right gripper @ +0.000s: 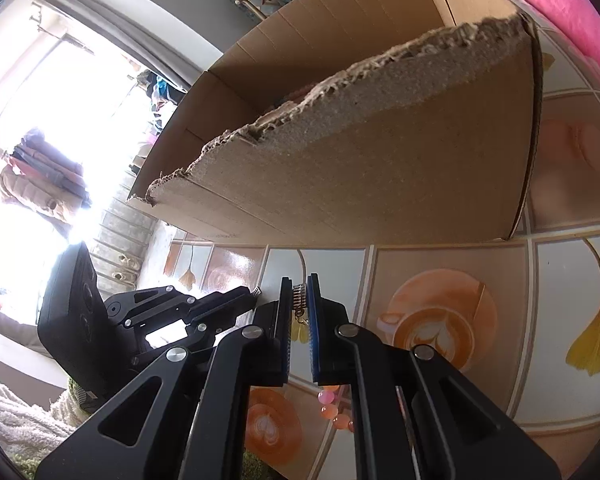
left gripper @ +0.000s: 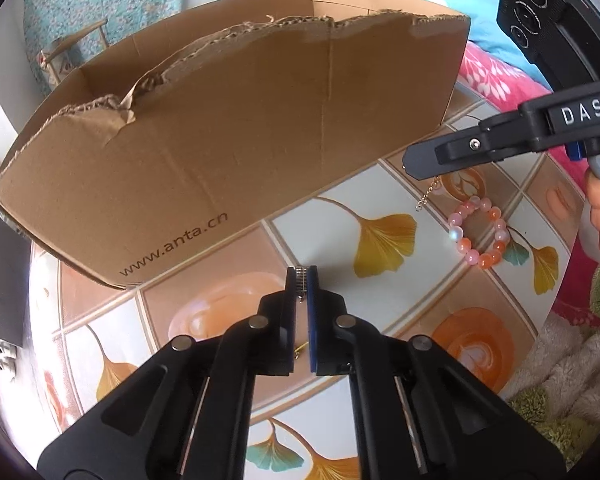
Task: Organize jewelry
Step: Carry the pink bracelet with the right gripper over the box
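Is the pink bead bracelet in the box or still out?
Out: the pink bead bracelet lies on the tabletop beside the cardboard box.

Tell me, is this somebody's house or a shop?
Most likely a home, perhaps a bedroom. A pink leaf-print blanket lies beside the table with a ginkgo-leaf and coffee-cup cover, and stacked folded clothes sit by a bright window.

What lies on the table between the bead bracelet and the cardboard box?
Only bare patterned tabletop between the bead bracelet and the cardboard box, seen in the left wrist view.
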Available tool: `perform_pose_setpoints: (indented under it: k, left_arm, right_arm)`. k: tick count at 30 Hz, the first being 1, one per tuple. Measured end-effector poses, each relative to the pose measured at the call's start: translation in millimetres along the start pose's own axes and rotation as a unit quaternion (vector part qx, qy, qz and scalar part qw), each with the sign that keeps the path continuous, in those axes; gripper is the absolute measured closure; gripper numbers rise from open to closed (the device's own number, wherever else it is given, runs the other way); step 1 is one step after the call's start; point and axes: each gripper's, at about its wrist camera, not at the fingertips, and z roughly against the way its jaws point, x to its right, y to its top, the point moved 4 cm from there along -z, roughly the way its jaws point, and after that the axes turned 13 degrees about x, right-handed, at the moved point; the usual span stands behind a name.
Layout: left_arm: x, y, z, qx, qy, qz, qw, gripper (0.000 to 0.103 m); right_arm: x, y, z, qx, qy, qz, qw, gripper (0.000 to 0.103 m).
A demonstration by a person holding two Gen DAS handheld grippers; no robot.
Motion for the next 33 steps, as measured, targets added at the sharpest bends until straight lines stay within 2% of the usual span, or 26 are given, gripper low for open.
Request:
perform_pose_setpoints:
  k: [8, 13, 16, 22, 27, 30, 33]
  left_arm:
    - [8, -1, 8, 0.008, -0.003, 0.002, 1.0, 0.099]
    - [11, 2, 25, 0.024, -0.001, 0.008, 0.9997, 0.099]
    - [10, 10, 45, 0.046, -0.002, 0.015, 0.9988, 0.099]
    - [7, 42, 97, 0.11, -0.031, 0.03, 0.993, 0.099]
    - [-20, 87, 122, 0.16, -0.035, 0.057, 0.9848, 0.099]
    - [-40, 110, 111, 0.154, -0.02, 0.063, 0.9859, 0.099]
    - [-58, 123, 88, 0.127, -0.025, 0.07, 0.9891, 0.099]
  right_arm:
    - [-3, 2, 9, 0.011, 0.001, 0.003, 1.0, 0.095]
    - [-10, 3, 20, 0.019, 0.004, 0.009, 1.0, 0.095]
    - [-20, 6, 28, 0.025, 0.008, 0.02, 0.999, 0.095]
    - [-53, 27, 59, 0.056, 0.033, 0.065, 0.996, 0.095]
    - [-84, 68, 85, 0.099, 0.061, 0.114, 0.987, 0.095]
    - [-96, 91, 83, 0.104, 0.069, 0.125, 0.984, 0.095]
    - [-95, 110, 72, 0.096, 0.068, 0.132, 0.984, 0.095]
